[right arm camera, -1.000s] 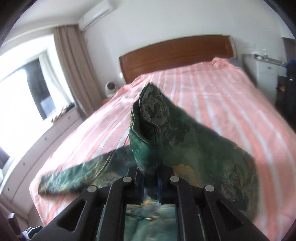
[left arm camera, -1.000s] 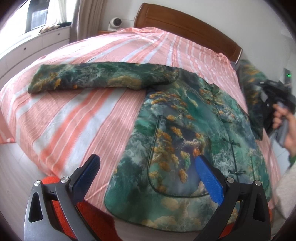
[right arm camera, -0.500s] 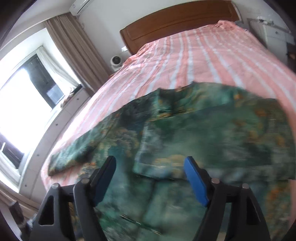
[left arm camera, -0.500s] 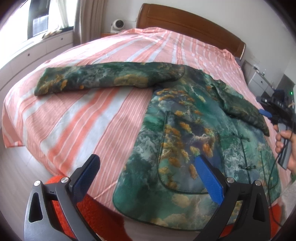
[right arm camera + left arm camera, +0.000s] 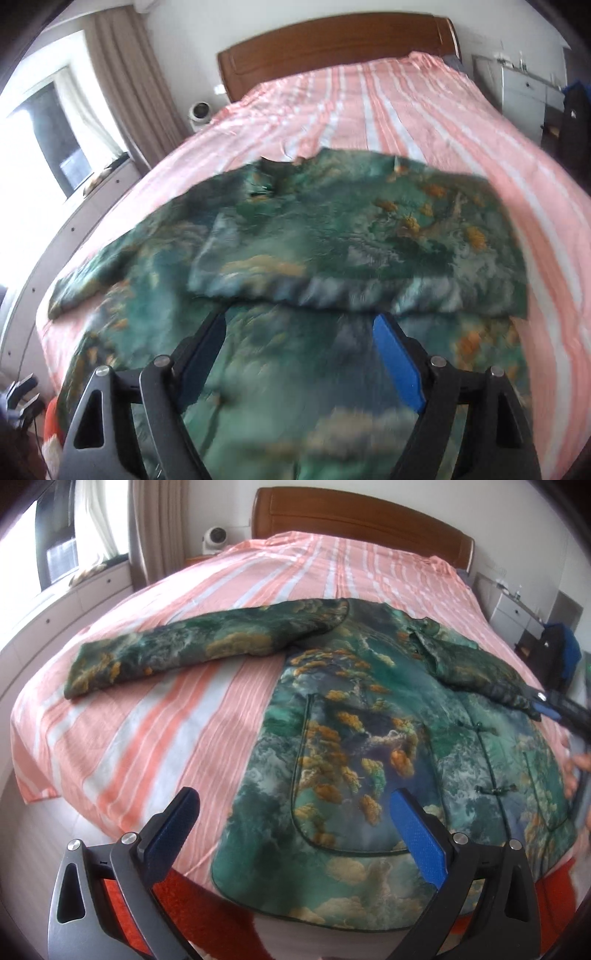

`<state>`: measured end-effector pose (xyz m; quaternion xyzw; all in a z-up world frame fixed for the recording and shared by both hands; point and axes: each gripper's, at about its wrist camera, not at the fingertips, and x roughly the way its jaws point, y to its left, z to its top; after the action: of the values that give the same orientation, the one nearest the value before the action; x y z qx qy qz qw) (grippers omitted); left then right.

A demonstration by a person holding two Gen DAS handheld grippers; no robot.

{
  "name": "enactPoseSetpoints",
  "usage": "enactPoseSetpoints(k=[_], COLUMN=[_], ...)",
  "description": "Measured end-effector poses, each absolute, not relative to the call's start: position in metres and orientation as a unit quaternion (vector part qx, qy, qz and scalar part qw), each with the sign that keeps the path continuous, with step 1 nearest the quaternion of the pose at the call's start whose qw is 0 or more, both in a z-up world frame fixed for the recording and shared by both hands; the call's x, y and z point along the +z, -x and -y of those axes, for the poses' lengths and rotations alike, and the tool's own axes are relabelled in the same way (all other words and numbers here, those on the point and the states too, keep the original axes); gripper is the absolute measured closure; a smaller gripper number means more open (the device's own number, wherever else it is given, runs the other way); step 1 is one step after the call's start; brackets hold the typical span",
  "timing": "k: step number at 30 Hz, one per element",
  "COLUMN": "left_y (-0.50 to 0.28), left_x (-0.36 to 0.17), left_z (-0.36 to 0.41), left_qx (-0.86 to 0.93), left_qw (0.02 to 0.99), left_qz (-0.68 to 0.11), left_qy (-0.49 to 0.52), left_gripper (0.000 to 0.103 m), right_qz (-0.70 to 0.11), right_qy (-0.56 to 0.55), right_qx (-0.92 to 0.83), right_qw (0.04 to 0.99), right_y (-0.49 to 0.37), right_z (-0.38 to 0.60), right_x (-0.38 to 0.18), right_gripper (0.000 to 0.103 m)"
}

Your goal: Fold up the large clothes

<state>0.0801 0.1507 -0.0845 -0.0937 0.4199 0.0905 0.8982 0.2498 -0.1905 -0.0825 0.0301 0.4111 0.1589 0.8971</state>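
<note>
The green jacket [image 5: 369, 738] lies flat on the striped bed [image 5: 184, 701], one sleeve folded across its chest. Both the left gripper [image 5: 295, 838] and right gripper [image 5: 299, 354] hover spread wide, holding nothing.

No readable text or labels.

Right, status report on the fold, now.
Left gripper open, empty, at the hem. Right gripper open, empty. Green floral padded jacket flat on pink striped bedsheet; one sleeve folded across, other outstretched. Nothing blocking.
</note>
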Motion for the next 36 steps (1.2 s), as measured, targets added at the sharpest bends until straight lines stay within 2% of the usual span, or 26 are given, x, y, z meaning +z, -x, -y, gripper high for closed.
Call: enactPoseSetpoints(k=[3,14,20,36], left_y=[-0.079,-0.078,-0.071,-0.069], left_x=[-0.087,-0.090,-0.079,-0.076], left_z=[-0.150,-0.115,-0.106,-0.103], left_qx=[0.078,0.037,0.036,0.041], left_qw=[0.897,0.900,0.907,0.909], left_qz=[-0.420,-0.428,-0.415,-0.411], left_qy=[0.110,0.077,0.065,0.049], left_gripper=[0.001,0.001,0.001,0.001], right_qz=[-0.395,-0.348,-0.336,-0.324], right_qy=[-0.008,0.062,0.108,0.131], right_qx=[0.162,0.098,0.113,0.127], right_qw=[0.904,0.930,0.929,0.928], right_y=[-0.198,-0.044,-0.019,-0.005], right_z=[0.190,0.168,0.147,0.134], right_x=[-0.071,-0.083,-0.092,-0.092], right_gripper=[0.007,0.007,0.007,0.007])
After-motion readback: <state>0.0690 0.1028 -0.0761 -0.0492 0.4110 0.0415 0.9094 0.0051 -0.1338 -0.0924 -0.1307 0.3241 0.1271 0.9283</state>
